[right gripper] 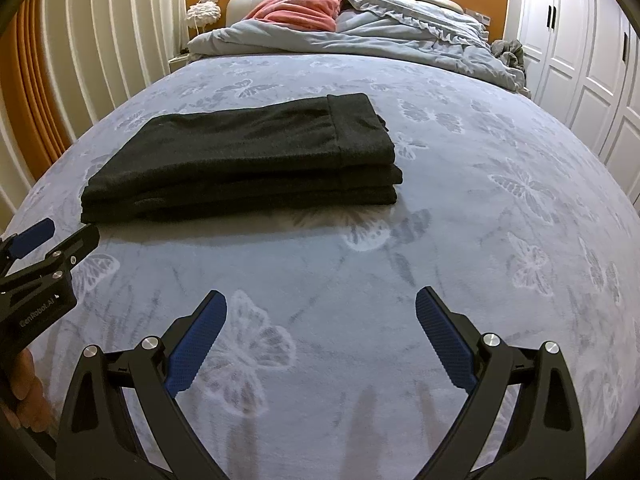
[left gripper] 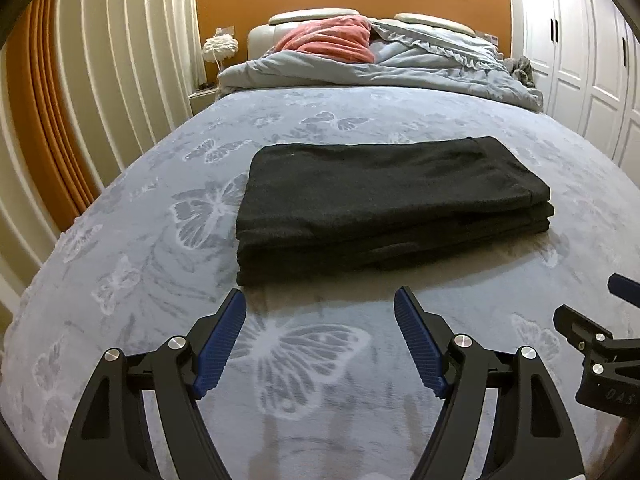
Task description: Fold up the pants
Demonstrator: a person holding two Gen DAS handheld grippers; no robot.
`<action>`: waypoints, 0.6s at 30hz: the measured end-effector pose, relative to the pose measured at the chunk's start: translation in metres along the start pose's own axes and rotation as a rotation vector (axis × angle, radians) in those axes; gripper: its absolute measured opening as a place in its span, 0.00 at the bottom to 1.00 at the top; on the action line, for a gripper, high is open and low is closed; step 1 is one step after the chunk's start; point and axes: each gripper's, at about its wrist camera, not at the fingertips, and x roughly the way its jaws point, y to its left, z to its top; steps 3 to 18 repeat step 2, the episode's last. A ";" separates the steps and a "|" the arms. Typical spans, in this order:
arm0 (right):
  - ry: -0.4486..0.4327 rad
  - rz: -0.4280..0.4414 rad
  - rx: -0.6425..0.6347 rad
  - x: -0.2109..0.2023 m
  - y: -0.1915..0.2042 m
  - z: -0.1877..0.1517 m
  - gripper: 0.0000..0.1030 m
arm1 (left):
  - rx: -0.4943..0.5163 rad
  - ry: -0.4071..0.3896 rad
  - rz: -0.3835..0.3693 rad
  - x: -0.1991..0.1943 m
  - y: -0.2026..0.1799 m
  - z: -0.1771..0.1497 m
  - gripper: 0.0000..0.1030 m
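pants: 1 | tongs: 2, left tongs, right tongs | bed: 1 | lamp: 1

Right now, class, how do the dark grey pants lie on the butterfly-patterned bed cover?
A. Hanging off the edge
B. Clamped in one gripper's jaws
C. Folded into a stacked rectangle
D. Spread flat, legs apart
C: the dark grey pants lie as a layered rectangle on the butterfly-patterned bed cover, apart from both grippers.

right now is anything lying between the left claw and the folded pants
Nothing visible. Only bare butterfly-print bedspread separates the open left claw from the near edge of the folded black pants.
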 end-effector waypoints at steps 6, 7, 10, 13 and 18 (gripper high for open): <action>-0.004 -0.002 0.002 -0.001 0.000 0.000 0.92 | 0.000 0.010 -0.001 0.002 0.000 0.000 0.71; -0.004 -0.002 0.002 -0.001 0.000 0.000 0.92 | 0.000 0.010 -0.001 0.002 0.000 0.000 0.71; -0.004 -0.002 0.002 -0.001 0.000 0.000 0.92 | 0.000 0.010 -0.001 0.002 0.000 0.000 0.71; -0.004 -0.002 0.002 -0.001 0.000 0.000 0.92 | 0.000 0.010 -0.001 0.002 0.000 0.000 0.71; -0.004 -0.002 0.002 -0.001 0.000 0.000 0.92 | 0.000 0.010 -0.001 0.002 0.000 0.000 0.71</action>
